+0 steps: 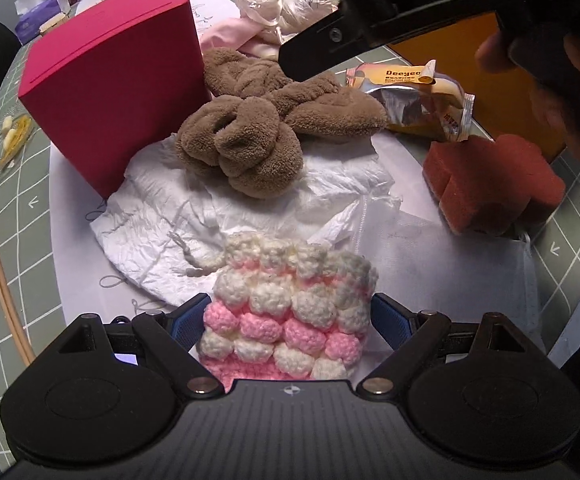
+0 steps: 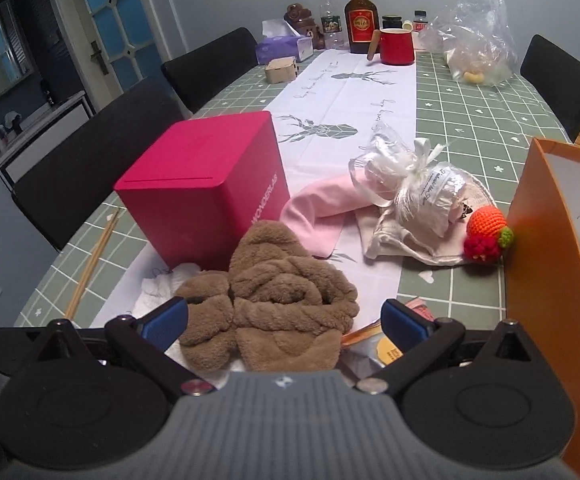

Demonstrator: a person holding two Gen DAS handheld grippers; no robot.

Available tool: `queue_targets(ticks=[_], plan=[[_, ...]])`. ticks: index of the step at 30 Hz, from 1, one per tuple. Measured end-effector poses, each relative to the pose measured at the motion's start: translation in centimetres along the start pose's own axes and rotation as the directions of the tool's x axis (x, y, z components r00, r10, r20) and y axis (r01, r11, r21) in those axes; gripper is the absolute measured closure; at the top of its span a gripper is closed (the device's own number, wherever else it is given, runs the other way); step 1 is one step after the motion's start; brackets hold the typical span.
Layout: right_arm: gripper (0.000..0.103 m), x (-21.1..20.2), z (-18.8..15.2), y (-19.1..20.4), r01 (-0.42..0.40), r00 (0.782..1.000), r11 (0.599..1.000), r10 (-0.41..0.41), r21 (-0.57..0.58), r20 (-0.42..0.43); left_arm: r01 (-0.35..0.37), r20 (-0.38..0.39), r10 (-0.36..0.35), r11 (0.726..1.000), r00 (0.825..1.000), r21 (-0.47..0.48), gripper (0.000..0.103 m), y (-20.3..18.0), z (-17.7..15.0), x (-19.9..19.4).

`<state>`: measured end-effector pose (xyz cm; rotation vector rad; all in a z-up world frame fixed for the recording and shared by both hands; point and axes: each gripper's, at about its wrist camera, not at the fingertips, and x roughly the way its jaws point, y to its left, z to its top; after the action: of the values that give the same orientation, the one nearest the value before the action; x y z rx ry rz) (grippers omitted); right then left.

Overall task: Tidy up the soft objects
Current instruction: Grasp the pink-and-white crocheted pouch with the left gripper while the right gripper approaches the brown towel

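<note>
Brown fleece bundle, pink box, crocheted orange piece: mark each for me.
Brown fleece bundle (image 2: 278,304), right wrist view, on its twisted middle.
Pink box (image 2: 206,204), right wrist view, on its front corner.
Crocheted orange piece (image 2: 487,219), right wrist view, on its orange body.

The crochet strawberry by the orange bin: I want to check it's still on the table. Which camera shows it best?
The right wrist view. The crochet strawberry lies in plain sight on the green tablecloth against the orange bin. The left wrist view doesn't show it at all.

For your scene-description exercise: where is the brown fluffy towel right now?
In both views the brown fluffy towel lies bunched mid-table on crumpled white paper, just right of the pink box, with the open right gripper straddling it.
</note>
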<state>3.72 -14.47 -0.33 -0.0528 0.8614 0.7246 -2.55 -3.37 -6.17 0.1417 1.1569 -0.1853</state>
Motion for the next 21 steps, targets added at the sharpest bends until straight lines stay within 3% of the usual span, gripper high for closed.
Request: queue_targets(ticks=[6,14,21], plan=[[0.003,1.0,0.3,-0.5,-0.016,1.0,1.0,0.016,0.009,-0.005,0.068,-0.025,-0.07,0.996,0.997,-0.063,0.006,1.1,0.5,0.7],[0.003,3.4,0.3,0.6,-0.049,0.996,0.998,0.046,-0.038,-0.07,0.067,-0.01,-0.068,0.997,0.998,-0.026,0.014,0.8,0.5,0.6],[0.003,5.4,1.2,-0.1,-0.022,0.995,0.994,0.032,0.104,-0.092,0.085,-0.003,-0.086,0.995,0.996,-0.06,0.018,1.2,0.4,-0.1]])
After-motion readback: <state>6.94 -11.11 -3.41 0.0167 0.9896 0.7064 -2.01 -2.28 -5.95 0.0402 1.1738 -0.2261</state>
